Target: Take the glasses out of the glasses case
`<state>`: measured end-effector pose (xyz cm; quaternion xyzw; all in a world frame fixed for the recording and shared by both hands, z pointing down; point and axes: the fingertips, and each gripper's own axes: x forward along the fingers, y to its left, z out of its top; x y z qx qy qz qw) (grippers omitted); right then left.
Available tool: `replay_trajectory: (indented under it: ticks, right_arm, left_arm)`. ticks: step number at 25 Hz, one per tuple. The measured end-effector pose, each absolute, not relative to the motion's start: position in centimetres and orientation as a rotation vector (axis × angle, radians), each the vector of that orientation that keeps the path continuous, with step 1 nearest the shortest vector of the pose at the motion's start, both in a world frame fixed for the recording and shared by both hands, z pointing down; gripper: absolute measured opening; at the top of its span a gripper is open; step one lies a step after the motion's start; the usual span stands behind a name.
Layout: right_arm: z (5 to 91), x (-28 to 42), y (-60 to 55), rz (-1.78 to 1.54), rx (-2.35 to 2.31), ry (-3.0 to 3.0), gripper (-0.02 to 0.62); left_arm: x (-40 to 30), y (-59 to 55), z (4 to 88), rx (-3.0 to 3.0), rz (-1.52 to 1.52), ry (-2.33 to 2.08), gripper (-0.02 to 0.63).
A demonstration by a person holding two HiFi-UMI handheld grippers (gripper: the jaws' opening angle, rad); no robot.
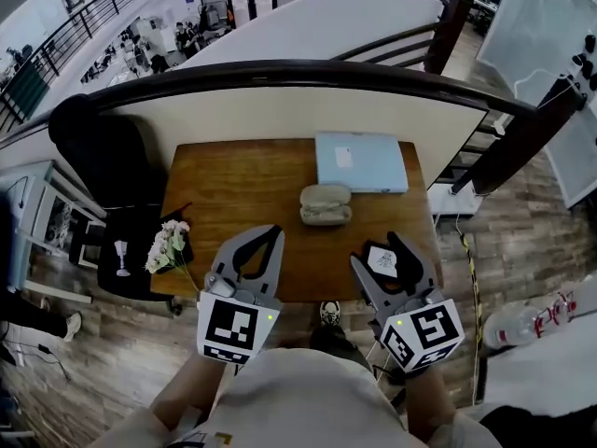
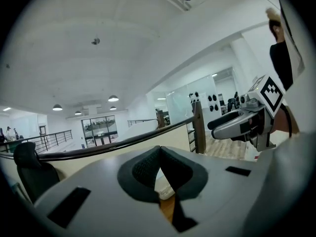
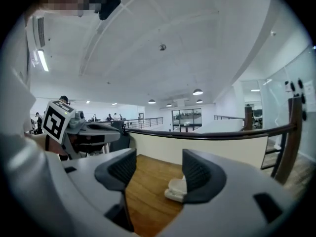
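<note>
A cream glasses case (image 1: 326, 204) lies on the wooden table (image 1: 233, 194), towards its middle, and its lid looks down. No glasses show. Both grippers hover at the table's near edge, short of the case. My left gripper (image 1: 272, 234) is shut, its pads meeting with nothing between them (image 2: 159, 150). My right gripper (image 1: 381, 253) is open and empty. In the right gripper view the case (image 3: 176, 187) shows between the spread jaws (image 3: 159, 169), still some way off. The left gripper (image 3: 84, 130) shows there at the left.
A light blue laptop (image 1: 361, 161) lies shut just behind the case. White flowers (image 1: 168, 241) stand at the table's front left corner. A black chair (image 1: 98, 152) and a low stand with a glass (image 1: 121, 255) are to the left. A curved railing (image 1: 308, 71) runs behind.
</note>
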<state>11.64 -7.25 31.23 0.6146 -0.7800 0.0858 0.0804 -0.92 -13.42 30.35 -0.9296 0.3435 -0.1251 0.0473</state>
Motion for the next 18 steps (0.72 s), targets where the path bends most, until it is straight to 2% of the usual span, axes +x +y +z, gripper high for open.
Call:
replay_trajectory:
  ticks: [18]
  right_arm:
    - [33.0,22.6,-21.1,0.272,1.509,-2.495,0.287]
  left_arm:
    - [7.2,-23.3,31.5,-2.688,-0.513,1.4,0.002]
